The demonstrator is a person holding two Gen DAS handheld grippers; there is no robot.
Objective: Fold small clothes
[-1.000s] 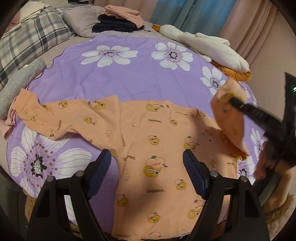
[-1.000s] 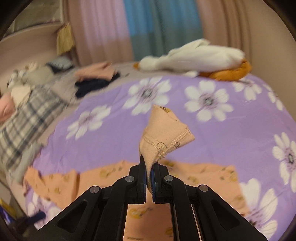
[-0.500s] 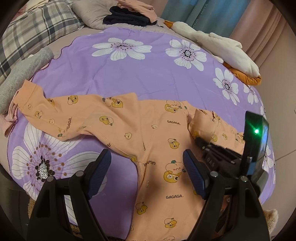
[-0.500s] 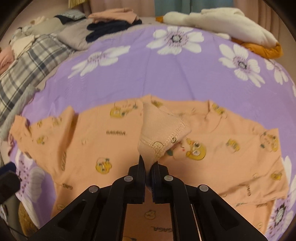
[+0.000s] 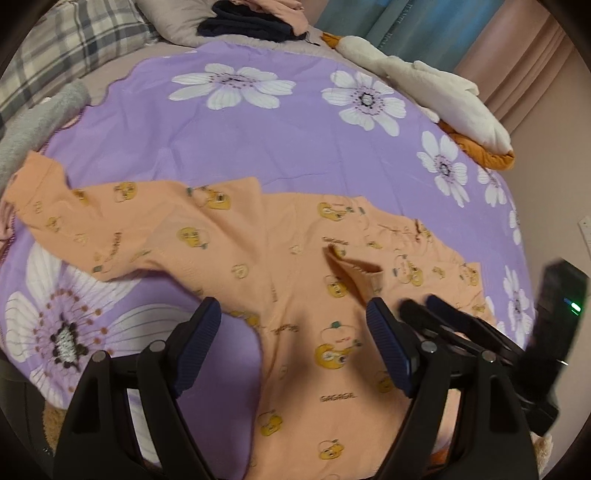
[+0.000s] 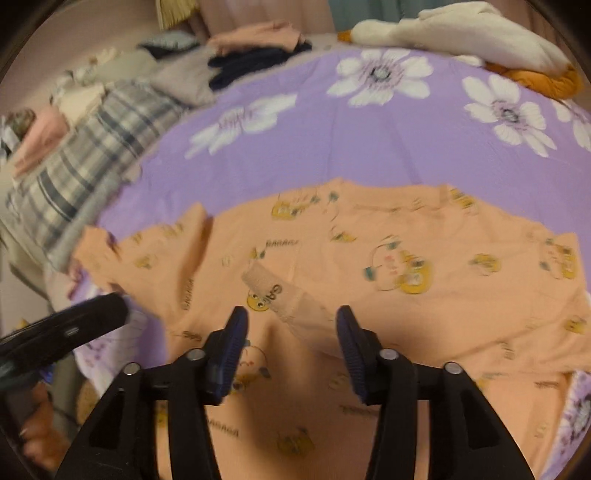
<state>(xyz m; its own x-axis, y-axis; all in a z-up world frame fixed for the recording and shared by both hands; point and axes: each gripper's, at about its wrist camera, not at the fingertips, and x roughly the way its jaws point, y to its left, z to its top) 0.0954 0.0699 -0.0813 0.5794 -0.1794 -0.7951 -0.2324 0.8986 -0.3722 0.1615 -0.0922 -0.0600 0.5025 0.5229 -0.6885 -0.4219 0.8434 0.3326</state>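
Observation:
An orange long-sleeved top (image 5: 280,258) printed with yellow cartoon faces lies spread on the purple flowered bedcover (image 5: 258,140). One sleeve stretches out to the left (image 5: 74,214). The other sleeve is folded in across the chest, and its cuff (image 6: 266,284) lies loose on the body. My right gripper (image 6: 291,332) hovers just behind that cuff with its jaws opening and nothing pressed between the pads. It also shows in the left wrist view as the right gripper (image 5: 432,310). My left gripper (image 5: 293,332) stands open above the top's lower body, holding nothing.
A white and orange plush toy (image 5: 443,92) lies at the bed's far right edge. Folded dark and pink clothes (image 5: 255,22) sit on a grey pillow at the back. A plaid blanket (image 6: 92,147) and a grey cloth (image 5: 33,125) lie at the left.
The right gripper carried the sleeve cuff down and inward over the top's chest, then let it go. The cuff now lies on the body. The left gripper drifted slightly closer to the top.

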